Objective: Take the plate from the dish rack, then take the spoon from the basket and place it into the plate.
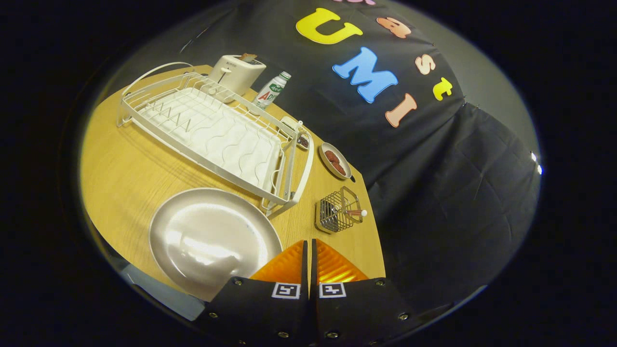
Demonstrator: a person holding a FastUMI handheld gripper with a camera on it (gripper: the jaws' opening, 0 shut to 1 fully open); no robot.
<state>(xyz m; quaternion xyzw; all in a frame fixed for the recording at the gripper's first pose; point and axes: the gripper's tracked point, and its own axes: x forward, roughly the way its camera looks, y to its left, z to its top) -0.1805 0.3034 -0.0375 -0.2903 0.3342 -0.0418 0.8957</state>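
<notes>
A round pale plate (pixel 212 238) lies flat on the wooden table (pixel 130 168), just left of my fingers. My gripper (pixel 309 243) is shut with nothing between its fingers, held above the table's near edge. Beyond the fingertips and slightly right stands a small wire basket (pixel 337 212), with the spoon (pixel 355 212) leaning out of it, its pale handle tip pointing right. The white dish rack (pixel 212 130) stretches across the table behind the plate; nothing stands in it.
A white toaster (pixel 236 72) and a small bottle (pixel 272 90) stand behind the rack. A small dish with dark red food (pixel 335 161) sits past the basket near the table's far edge. The black cloth wall hangs close on the right.
</notes>
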